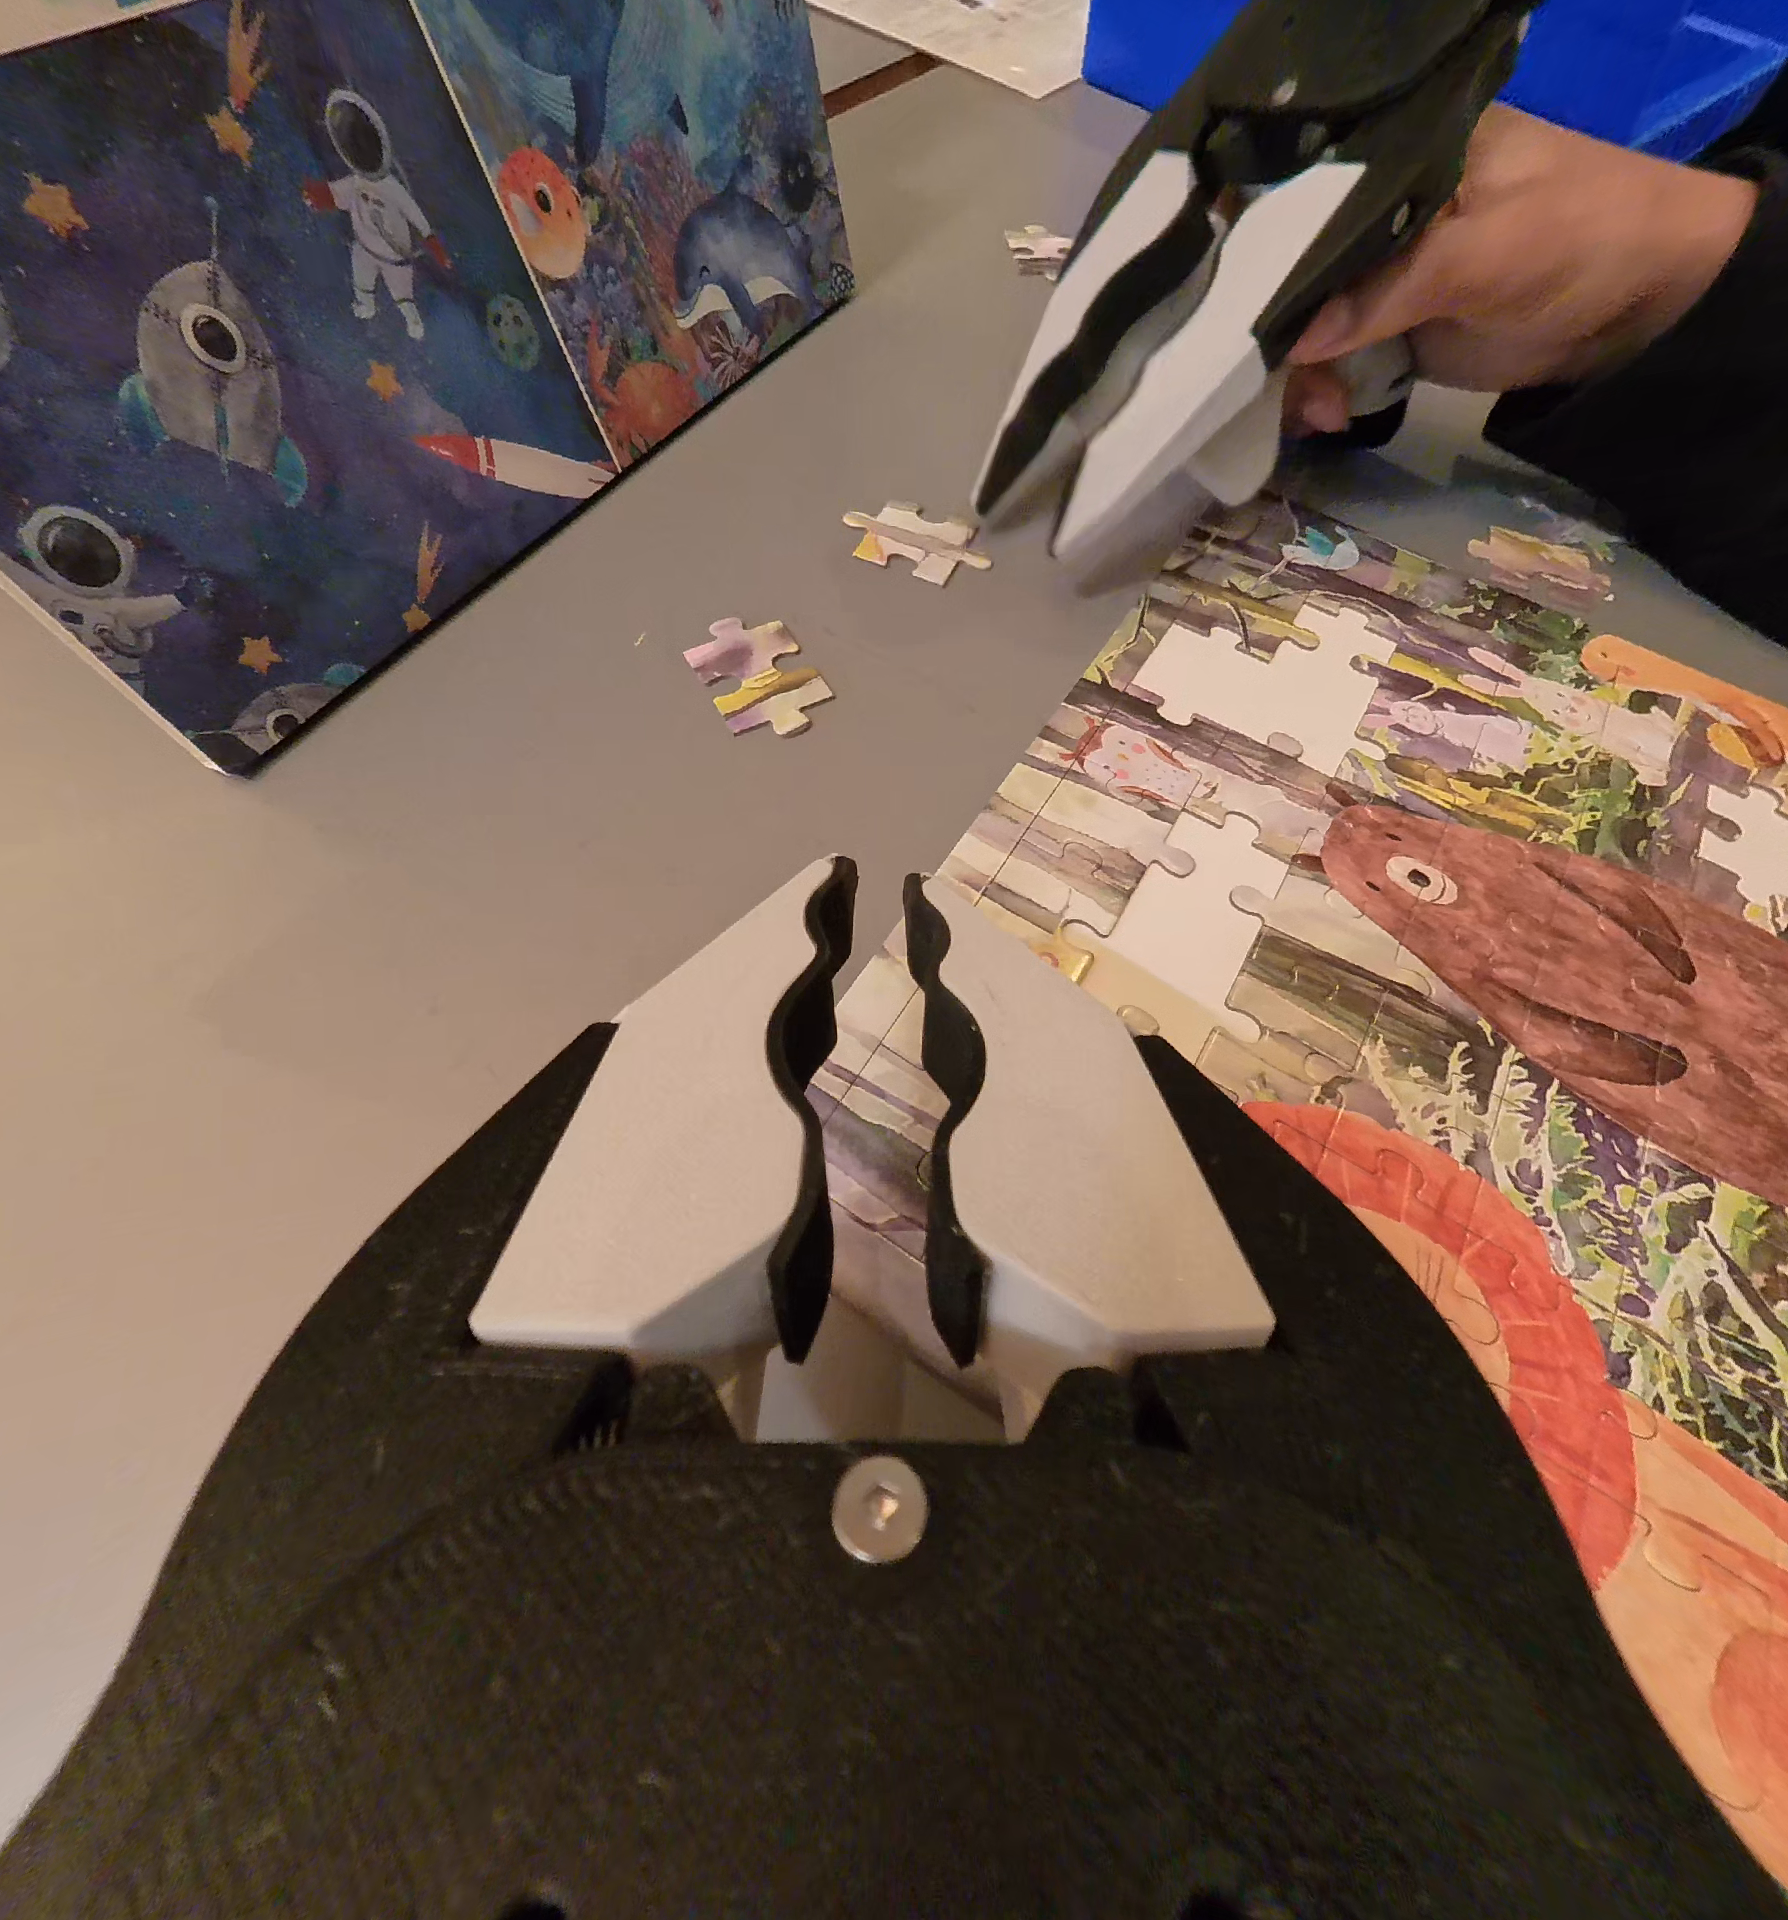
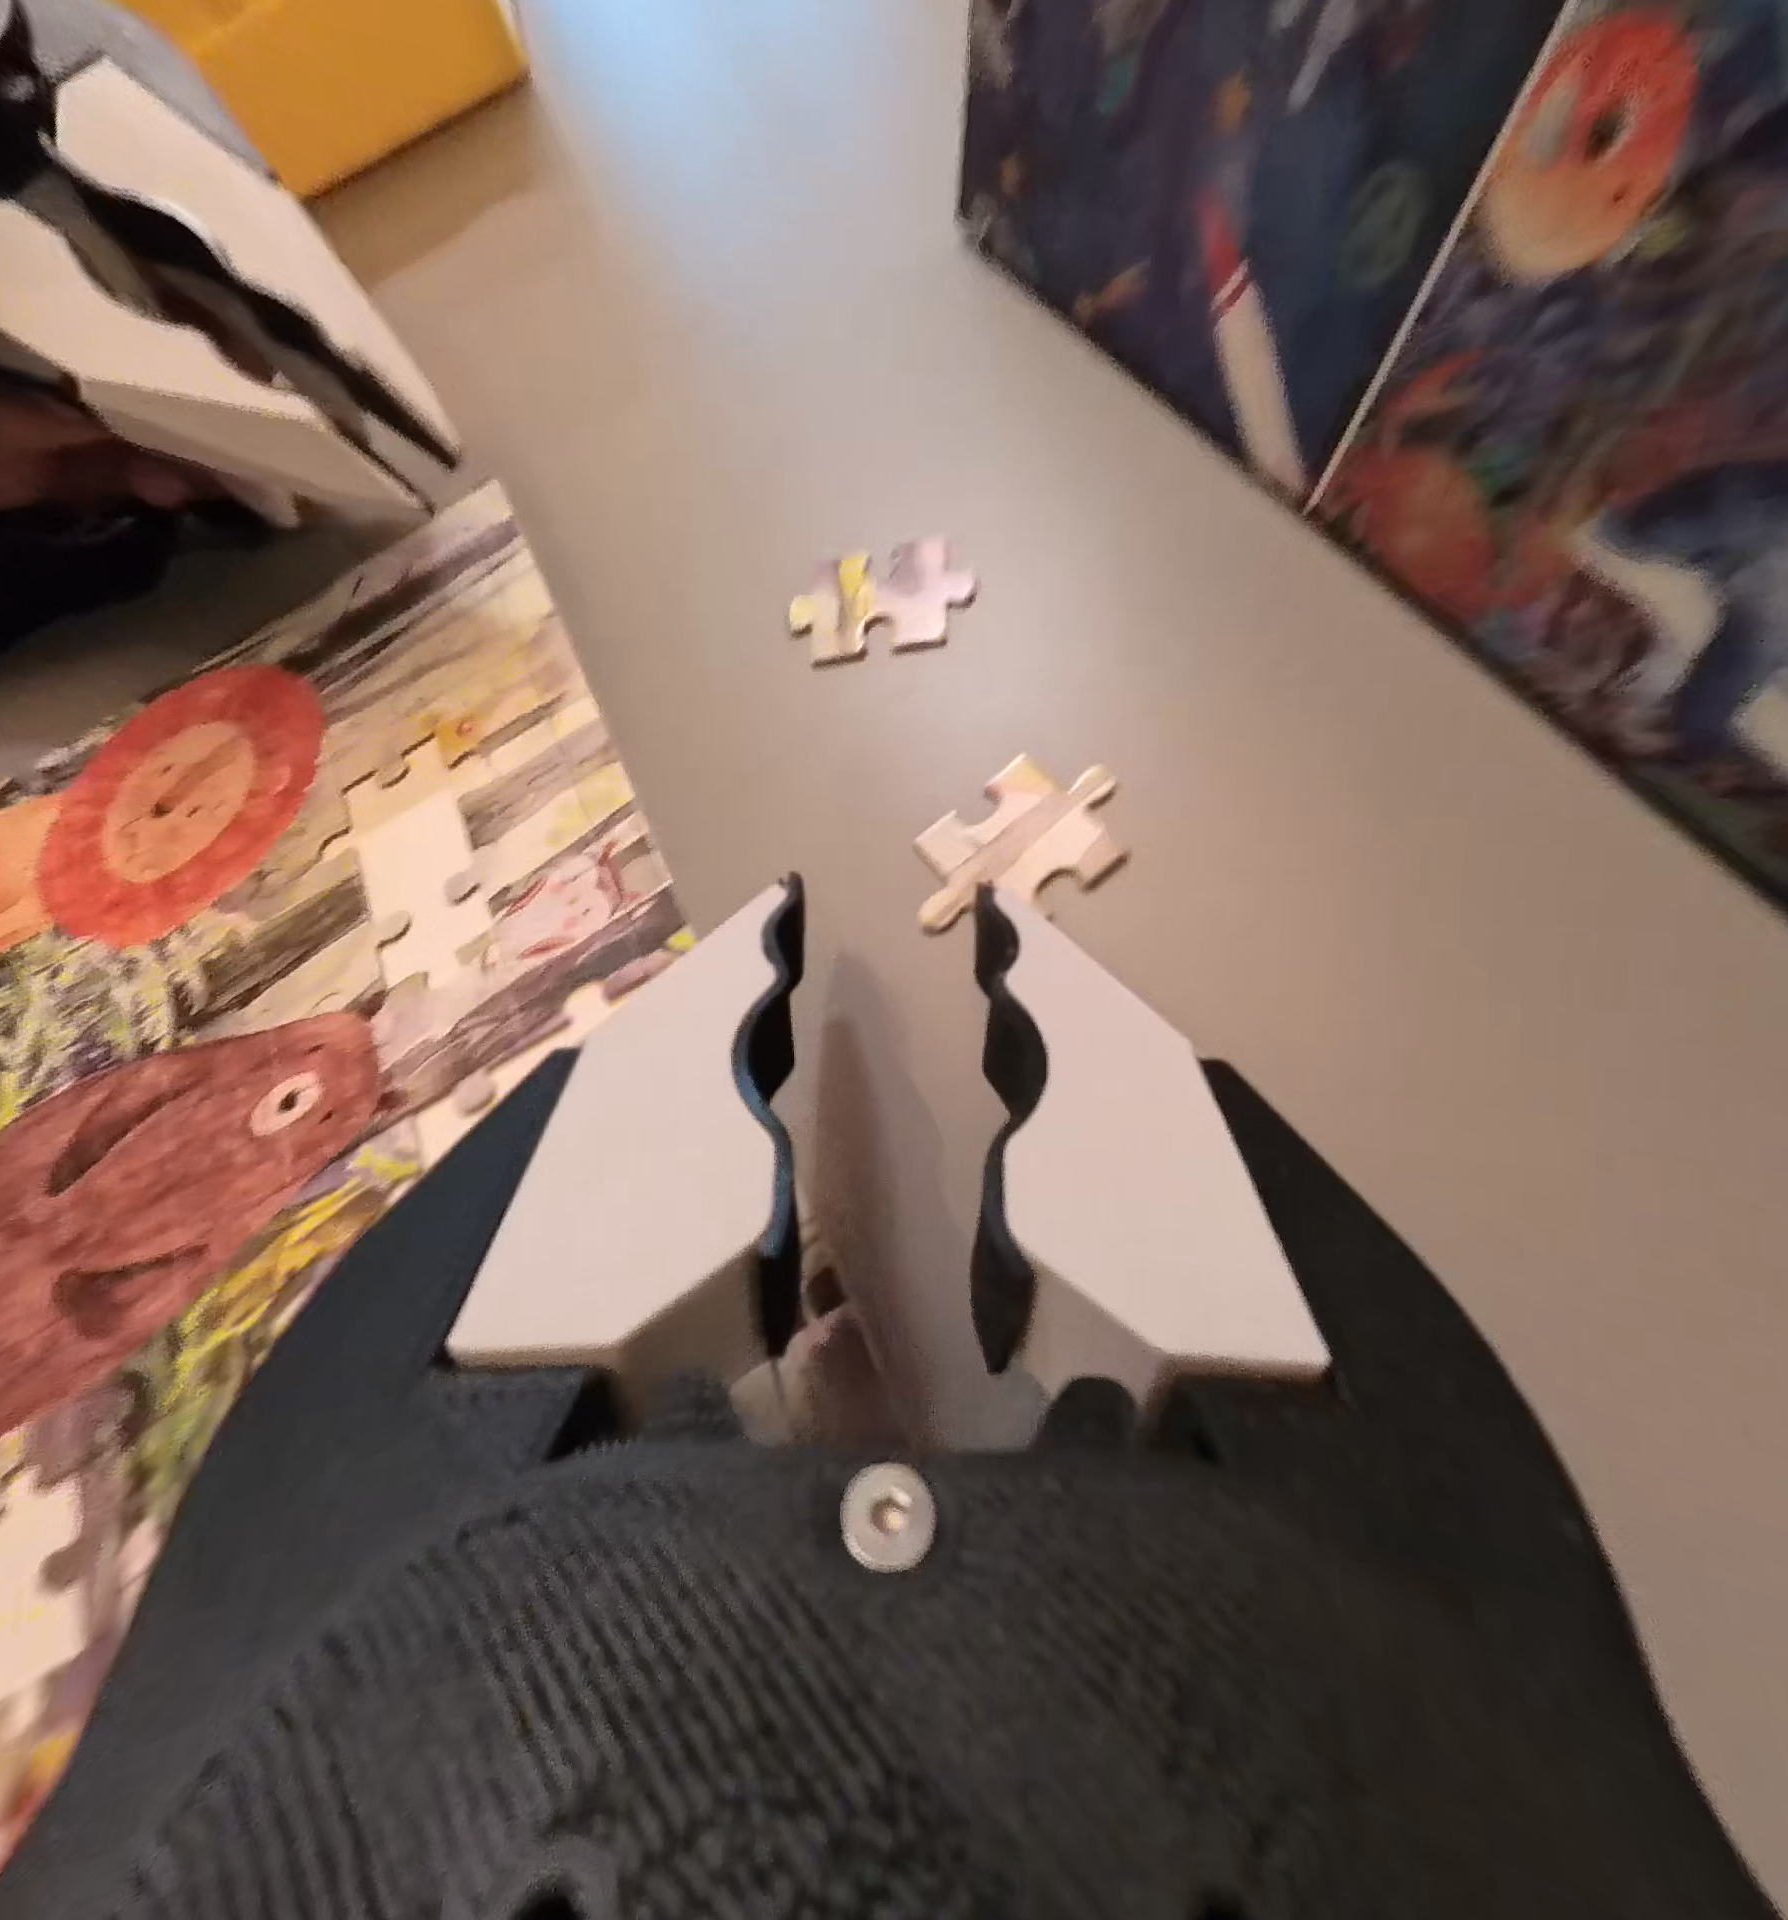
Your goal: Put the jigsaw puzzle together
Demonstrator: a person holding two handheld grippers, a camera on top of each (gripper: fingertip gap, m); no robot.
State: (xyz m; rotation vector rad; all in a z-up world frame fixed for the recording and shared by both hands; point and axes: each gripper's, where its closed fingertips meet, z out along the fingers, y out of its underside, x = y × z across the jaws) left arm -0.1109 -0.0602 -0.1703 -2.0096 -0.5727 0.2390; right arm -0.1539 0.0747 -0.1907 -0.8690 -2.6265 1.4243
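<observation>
The partly built jigsaw puzzle (image 1: 1555,997) lies flat on the grey table (image 1: 454,935), with white gaps where pieces are absent; it also shows in the right wrist view (image 2: 194,914). Two loose pieces lie left of it: one (image 1: 916,542) (image 2: 1020,842) just by the right gripper's tips, another (image 1: 760,675) (image 2: 885,597) farther off. My right gripper (image 1: 1025,530) (image 2: 887,891) is open and empty, low over the table, its right fingertip at the near piece's edge. My left gripper (image 1: 879,883) (image 2: 422,468) hovers over the puzzle's left edge, jaws slightly apart and empty.
A picture box (image 1: 246,364) (image 2: 1441,364) with space and sea scenes stands at the back left. A third loose piece (image 1: 1035,249) lies farther back, and more pieces (image 1: 1539,566) at the puzzle's far corner. A blue crate (image 1: 1648,62), papers (image 1: 973,31) and something yellow (image 2: 350,62) lie beyond. Across from one pair of fingers to the other is roughly 15 cm. My left gripper's tips are some 15 cm from the partly built jigsaw puzzle (image 1: 1555,997). The right camera catches it too, in the right wrist view (image 2: 153,1123).
</observation>
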